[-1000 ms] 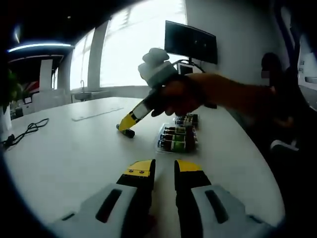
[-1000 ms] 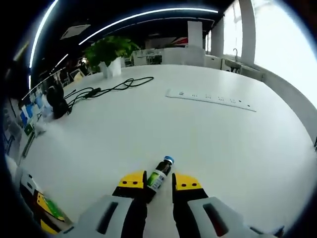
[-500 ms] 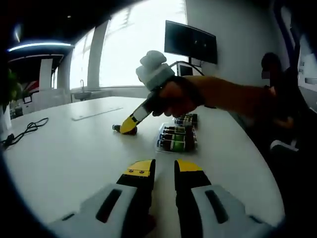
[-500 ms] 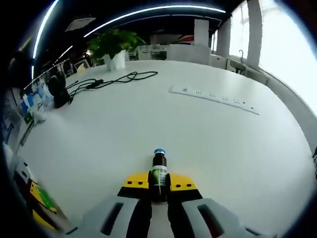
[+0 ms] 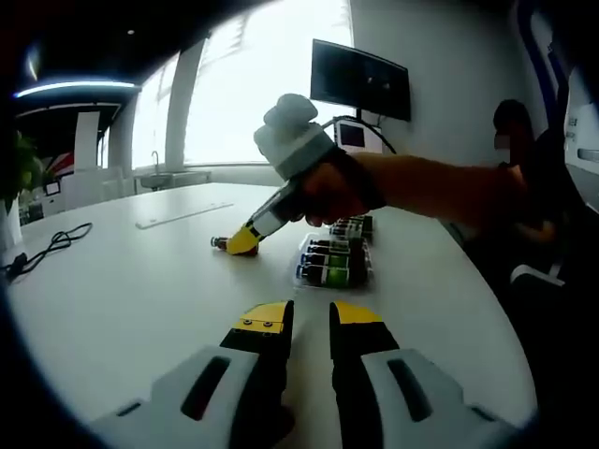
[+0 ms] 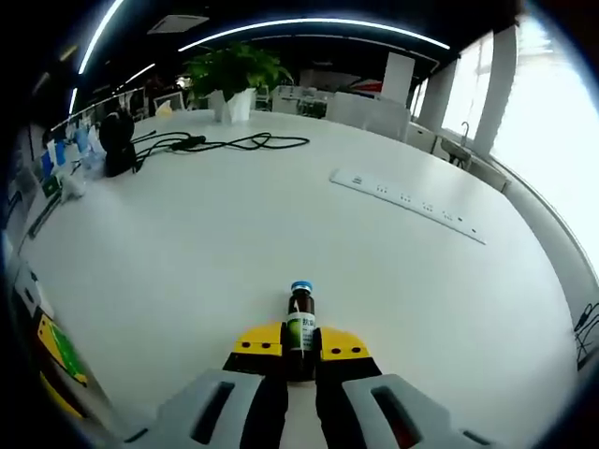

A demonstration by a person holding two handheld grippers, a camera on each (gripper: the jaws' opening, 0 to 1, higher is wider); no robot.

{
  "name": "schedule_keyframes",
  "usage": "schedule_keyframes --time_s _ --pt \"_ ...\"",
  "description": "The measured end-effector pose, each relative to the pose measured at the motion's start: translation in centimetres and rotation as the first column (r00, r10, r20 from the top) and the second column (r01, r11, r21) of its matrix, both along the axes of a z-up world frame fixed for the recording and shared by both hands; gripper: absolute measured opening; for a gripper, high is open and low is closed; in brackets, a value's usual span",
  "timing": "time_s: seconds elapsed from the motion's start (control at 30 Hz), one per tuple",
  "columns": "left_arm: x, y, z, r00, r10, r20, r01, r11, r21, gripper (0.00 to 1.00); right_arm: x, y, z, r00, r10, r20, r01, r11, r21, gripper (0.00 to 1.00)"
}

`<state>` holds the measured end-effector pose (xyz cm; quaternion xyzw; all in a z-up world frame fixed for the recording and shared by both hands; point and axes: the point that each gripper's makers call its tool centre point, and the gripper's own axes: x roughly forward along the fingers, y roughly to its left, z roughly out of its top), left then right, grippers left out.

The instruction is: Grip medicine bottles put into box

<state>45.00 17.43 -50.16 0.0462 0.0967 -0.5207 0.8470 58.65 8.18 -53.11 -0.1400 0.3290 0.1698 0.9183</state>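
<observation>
In the right gripper view a small brown medicine bottle point(image 6: 300, 317) with a blue cap and green label sits clamped between the yellow-tipped jaws of my right gripper point(image 6: 300, 341), lifted slightly over the white table point(image 6: 234, 234). In the left gripper view the same right gripper point(image 5: 242, 240), held by a hand, carries that bottle point(image 5: 220, 242) left of a clear box point(image 5: 335, 259) with several bottles in it. My left gripper point(image 5: 310, 315) rests low over the table's near side, its jaws a little apart with nothing between them.
A white power strip point(image 6: 407, 195) lies across the table, black cables point(image 6: 220, 143) and a potted plant point(image 6: 229, 73) beyond it. A monitor point(image 5: 360, 80) stands behind the box. A person sits at the right edge point(image 5: 524, 178) of the left gripper view.
My right gripper shut on the bottle, which turned from slanted to straight between the jaws, and lifted it a little. The left gripper stayed still.
</observation>
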Motion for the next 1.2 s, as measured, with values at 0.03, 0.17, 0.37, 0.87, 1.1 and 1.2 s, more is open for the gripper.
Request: schedule_keyframes --time_s 0.03,0.17,0.37,0.87,1.1,1.2 --pt "0.0 0.0 0.0 1.0 0.001 -0.001 -0.001 1.0 0.0 0.1 0.0 0.0 0.0 1.0 -0.004 -0.002 0.004 1.0 0.004 0.06" --pt "0.1 0.0 0.0 1.0 0.002 0.001 -0.002 1.0 0.001 0.1 0.0 -0.2 0.0 1.0 -0.004 -0.01 0.004 1.0 0.007 0.06" --pt "0.0 0.0 0.0 1.0 -0.001 0.0 0.001 1.0 0.001 0.1 -0.2 -0.4 0.3 1.0 -0.016 -0.016 0.017 0.999 0.042 0.05" --pt "0.0 0.1 -0.3 1.0 -0.001 -0.008 0.001 1.0 0.003 0.1 -2.2 0.3 4.2 0.998 -0.011 0.054 0.004 0.991 0.135 0.06" --pt "0.0 0.1 -0.3 1.0 -0.002 -0.008 0.002 1.0 0.004 0.1 -4.4 0.8 5.3 0.996 -0.003 0.094 -0.012 0.988 0.155 0.06" --pt "0.0 0.1 -0.3 1.0 -0.003 -0.009 0.003 1.0 0.004 0.1 -5.4 0.7 5.3 0.995 -0.011 0.096 -0.004 0.988 0.157 0.06"
